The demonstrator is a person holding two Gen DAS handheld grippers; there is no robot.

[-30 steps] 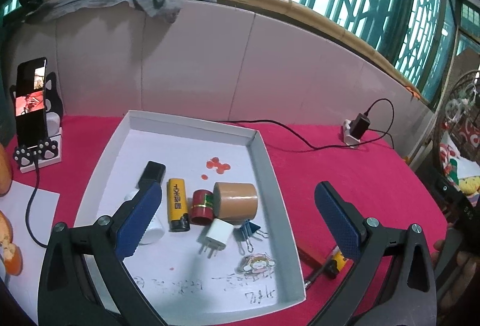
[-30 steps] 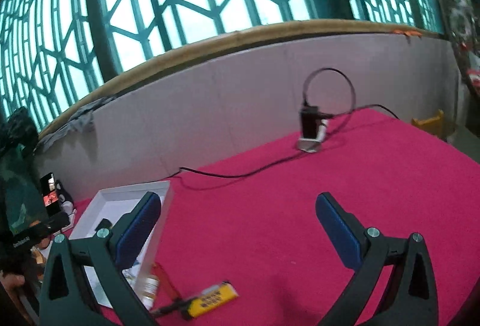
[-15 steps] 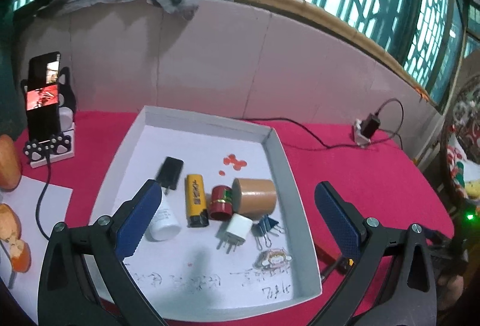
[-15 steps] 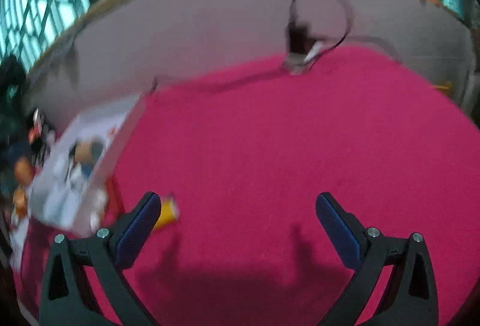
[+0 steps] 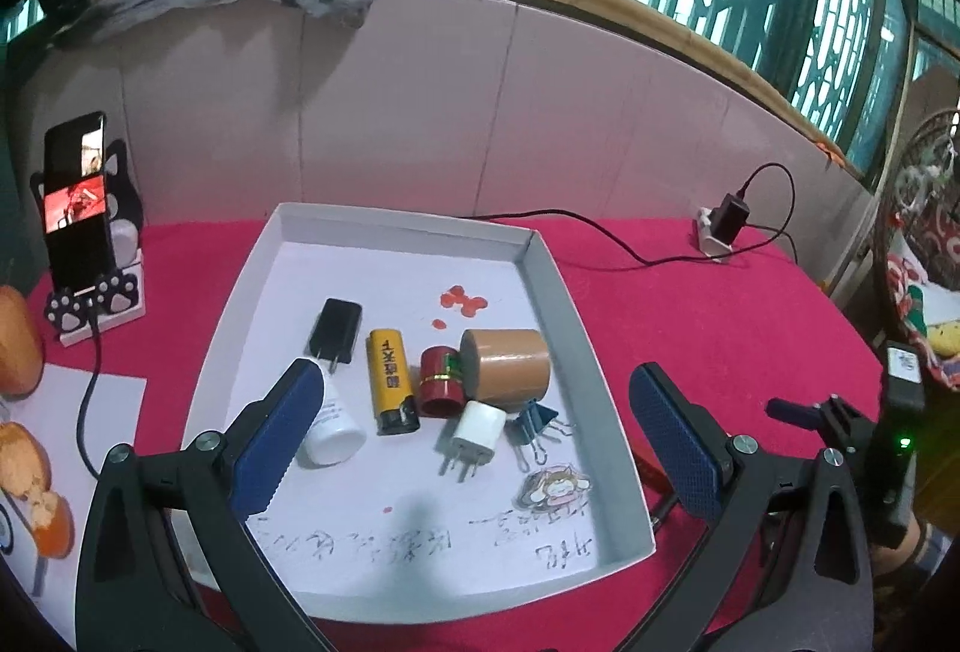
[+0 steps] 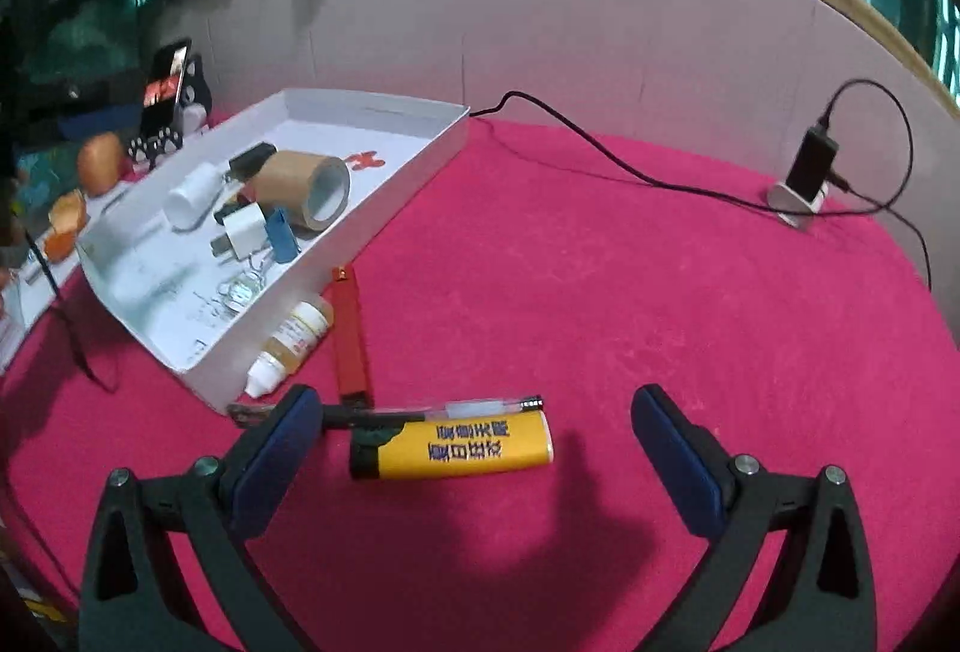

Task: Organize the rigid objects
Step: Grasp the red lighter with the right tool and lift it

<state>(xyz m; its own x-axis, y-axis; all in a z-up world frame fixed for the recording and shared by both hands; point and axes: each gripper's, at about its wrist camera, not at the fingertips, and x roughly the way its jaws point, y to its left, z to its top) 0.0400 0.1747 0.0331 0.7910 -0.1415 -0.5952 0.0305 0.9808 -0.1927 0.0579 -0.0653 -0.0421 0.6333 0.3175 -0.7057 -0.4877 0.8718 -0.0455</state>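
Observation:
A white tray (image 5: pixel 558 292) on the red cloth holds a tape roll (image 5: pixel 507 367), a yellow lighter (image 5: pixel 391 379), a red cap, a white plug (image 5: pixel 477 427), a black plug (image 5: pixel 335 322), a white bottle, a blue clip and a sticker. My left gripper (image 5: pixel 480 448) is open and empty above the tray's front. My right gripper (image 6: pixel 480 451) is open, low over a second yellow lighter (image 6: pixel 456 451) lying between its fingers. A pen (image 6: pixel 432 409), a red strip (image 6: pixel 351 337) and a small dropper bottle (image 6: pixel 291 343) lie beside the tray (image 6: pixel 420 175).
A phone on a stand (image 5: pixel 81 220) stands left of the tray, with orange pieces (image 5: pixel 30 472) on paper nearby. A charger (image 6: pixel 807 172) and its cable (image 6: pixel 600 154) lie at the back right. A wall panel bounds the table behind.
My right gripper swung down and left, from facing the charger to hovering over the yellow lighter by the tray. My left gripper drifted slightly so the tray sits more central.

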